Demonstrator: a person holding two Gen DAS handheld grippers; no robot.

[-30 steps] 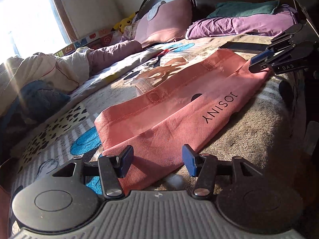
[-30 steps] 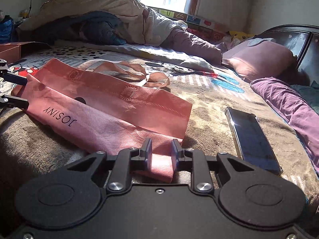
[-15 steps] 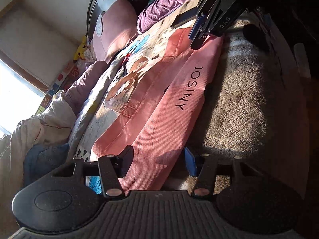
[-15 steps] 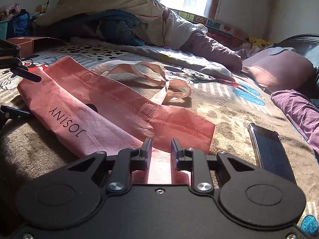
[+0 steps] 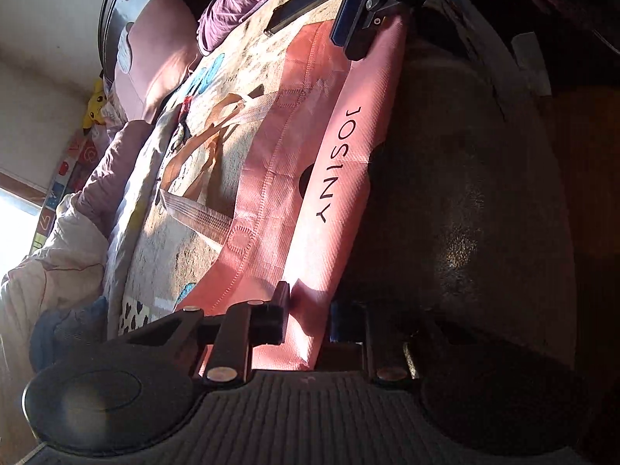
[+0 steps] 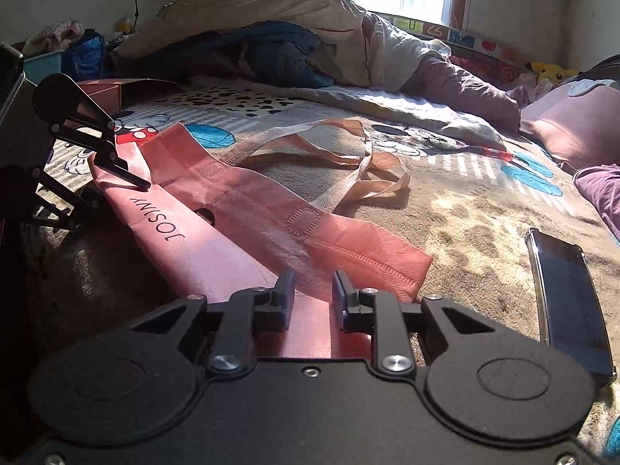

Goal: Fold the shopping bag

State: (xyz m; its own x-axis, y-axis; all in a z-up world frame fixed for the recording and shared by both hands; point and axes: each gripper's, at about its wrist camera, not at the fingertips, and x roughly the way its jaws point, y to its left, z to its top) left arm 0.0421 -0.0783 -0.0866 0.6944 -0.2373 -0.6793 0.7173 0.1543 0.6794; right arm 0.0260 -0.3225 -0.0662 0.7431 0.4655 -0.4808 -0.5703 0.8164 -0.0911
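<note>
Since a second ago my left gripper (image 5: 308,316) has rolled over, so its view of the bed now lies on its side, and its jaws have just been closing around the near end of the pink shopping bag (image 5: 325,178). From the left wrist, that end of the bag runs between the two fingers; they stand narrow, but I cannot tell whether the pads truly pinch the cloth. The bag stretches away as a long folded strip with dark lettering on it, lying on the patterned blanket (image 5: 248,66). At its far end my right gripper (image 5: 354,25) sits over the cloth. The bag's tan handles (image 5: 217,143) trail off to the side, a dark phone (image 5: 306,4) lies beyond, and a pink pillow (image 5: 159,50) leans at the headboard.

From the right wrist, the right gripper (image 6: 312,294) has its jaws just opening; they now stand partly apart with the bag's (image 6: 248,232) near end between them, the pads clear of the cloth on both sides. The strip runs away to the left, where the left gripper (image 6: 116,178) meets its far end. The handles (image 6: 348,162) loop loosely on the blanket (image 6: 484,201) past the bag. The phone (image 6: 569,298) lies just to the right, apart from the bag, and a heap of bedding (image 6: 310,38) is piled under the window.
</note>
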